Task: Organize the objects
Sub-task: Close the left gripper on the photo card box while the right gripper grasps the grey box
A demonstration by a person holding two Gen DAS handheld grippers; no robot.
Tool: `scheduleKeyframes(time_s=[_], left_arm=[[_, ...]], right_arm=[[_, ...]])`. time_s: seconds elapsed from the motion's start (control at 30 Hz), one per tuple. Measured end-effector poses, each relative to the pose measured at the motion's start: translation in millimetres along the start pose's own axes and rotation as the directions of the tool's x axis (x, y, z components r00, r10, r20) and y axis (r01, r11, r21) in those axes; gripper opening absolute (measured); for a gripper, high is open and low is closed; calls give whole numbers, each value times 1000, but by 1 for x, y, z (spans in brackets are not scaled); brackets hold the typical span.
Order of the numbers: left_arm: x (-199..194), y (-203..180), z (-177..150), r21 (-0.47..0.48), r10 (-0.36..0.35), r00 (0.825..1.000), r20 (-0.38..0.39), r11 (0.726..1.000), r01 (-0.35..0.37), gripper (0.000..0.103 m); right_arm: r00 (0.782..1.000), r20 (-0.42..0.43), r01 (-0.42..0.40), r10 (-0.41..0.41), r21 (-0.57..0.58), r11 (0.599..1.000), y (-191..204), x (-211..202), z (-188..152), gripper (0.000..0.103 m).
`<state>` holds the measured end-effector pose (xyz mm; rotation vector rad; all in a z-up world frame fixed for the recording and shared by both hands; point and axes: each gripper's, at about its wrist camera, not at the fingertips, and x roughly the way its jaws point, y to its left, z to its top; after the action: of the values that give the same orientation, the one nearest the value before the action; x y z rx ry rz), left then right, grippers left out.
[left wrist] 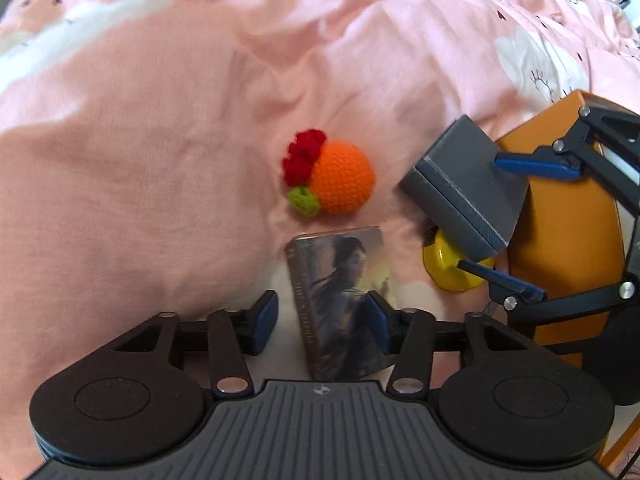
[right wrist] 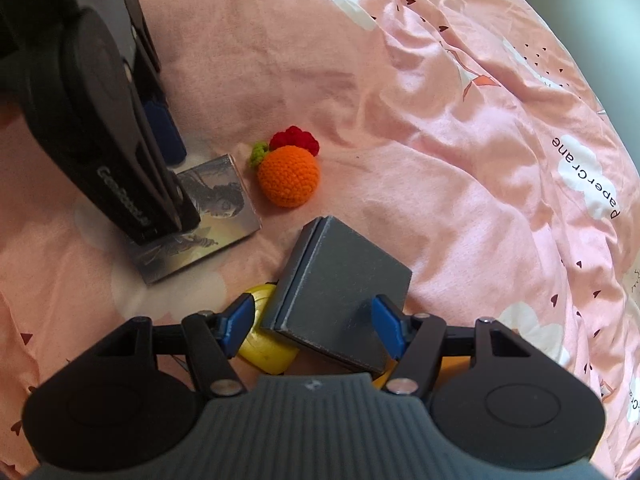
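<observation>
Your left gripper (left wrist: 320,320) stands open over the flat printed card box (left wrist: 340,300). Your right gripper (right wrist: 312,326) clamps the grey cardboard box (right wrist: 340,292); tilt it and it may slip.

free: pink bedding (left wrist: 140,160) | blocked: crochet orange (left wrist: 342,178), grey box (left wrist: 466,184)

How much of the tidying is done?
Not much looks done. The crocheted orange ball, picture-covered box and yellow rounded thing all lie loose on the pink bedsheet. In hand: the grey box sits tilted between the right gripper fingers; a firm grip is unclear. The left gripper is open around the picture-covered box. Left: putting them all away.
</observation>
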<state>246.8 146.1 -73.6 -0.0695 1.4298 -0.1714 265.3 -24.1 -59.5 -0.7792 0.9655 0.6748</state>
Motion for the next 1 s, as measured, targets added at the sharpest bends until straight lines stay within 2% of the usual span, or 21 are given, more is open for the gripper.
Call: scheduleKeyframes(time_s=[0.17,0.3,0.5,0.67,0.77,0.83,0.97,1.0], left_arm=[[16,-3,1,12,-41,999,-35,999,41,77],[17,-3,3,5,-47,998,-34,999,47,73],[-6,8,2,-33,-130,992,-1,991,130,72],[-13,11,4,-30,-141,990,-9,990,141,72],[-14,12,6,-76,-212,977,-31,975,209,71],[-18,18,5,-102,-234,972,-22,968,230,70],[-21,22,3,-95,-213,977,-18,973,210,53],[-23,23,1,-100,-207,978,-10,974,205,43]], right_arm=[[1000,8,-7,7,-2,1000,-3,2,0,66],[1000,6,-7,7,9,1000,-6,7,3,67],[1000,-4,-3,4,53,999,-12,12,8,68],[999,-42,20,-17,62,998,-11,21,15,71],[999,-46,21,-18,63,998,-12,22,15,70],[999,-43,15,-12,70,997,-14,20,14,67],[999,-30,-10,14,119,993,-20,9,14,57],[1000,-22,-17,20,129,992,-22,5,14,52]])
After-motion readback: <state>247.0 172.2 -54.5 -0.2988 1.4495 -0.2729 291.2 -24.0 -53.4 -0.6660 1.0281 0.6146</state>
